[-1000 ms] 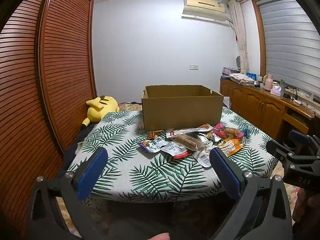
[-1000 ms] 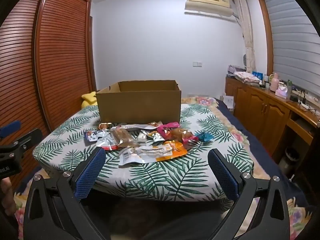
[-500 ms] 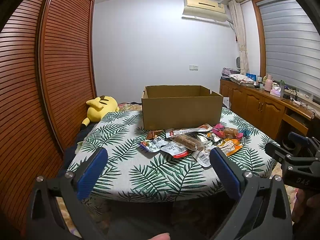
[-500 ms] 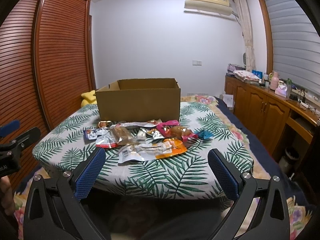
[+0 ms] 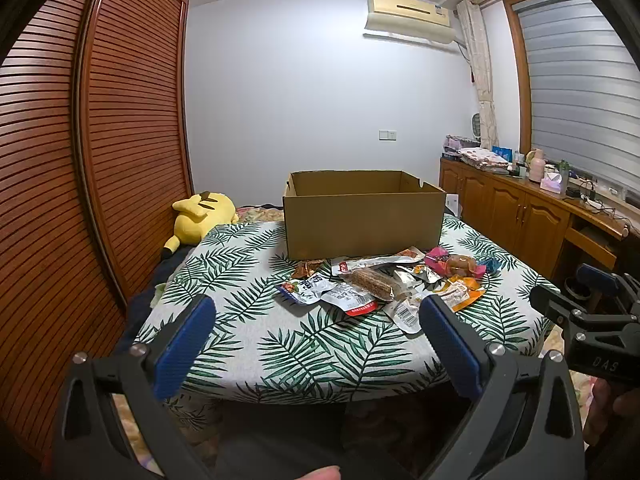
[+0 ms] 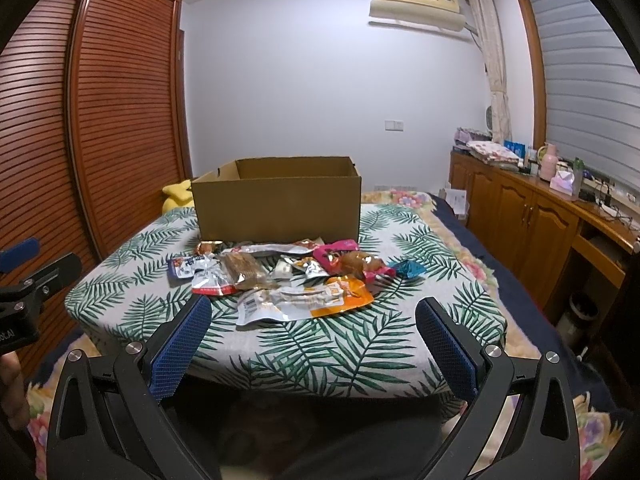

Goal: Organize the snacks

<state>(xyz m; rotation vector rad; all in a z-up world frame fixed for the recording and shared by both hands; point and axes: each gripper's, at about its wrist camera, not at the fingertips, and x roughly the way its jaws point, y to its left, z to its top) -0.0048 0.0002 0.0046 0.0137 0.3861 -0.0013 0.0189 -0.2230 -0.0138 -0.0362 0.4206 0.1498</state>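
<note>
A pile of snack packets (image 5: 384,284) lies on a table with a palm-leaf cloth (image 5: 248,320), in front of an open cardboard box (image 5: 362,220). The pile (image 6: 280,276) and the box (image 6: 278,210) also show in the right wrist view. My left gripper (image 5: 316,320) is open and empty, held back from the table's near edge. My right gripper (image 6: 312,320) is open and empty, also short of the table. The right gripper shows at the right of the left wrist view (image 5: 576,304).
A slatted wooden wardrobe (image 5: 100,160) stands close on the left. A yellow plush toy (image 5: 200,216) lies on the bed behind the table. Wooden cabinets (image 6: 532,220) with clutter on top run along the right wall.
Both views have shifted only slightly; the table sits a touch nearer in the right wrist view. Both grippers stay open and empty.
</note>
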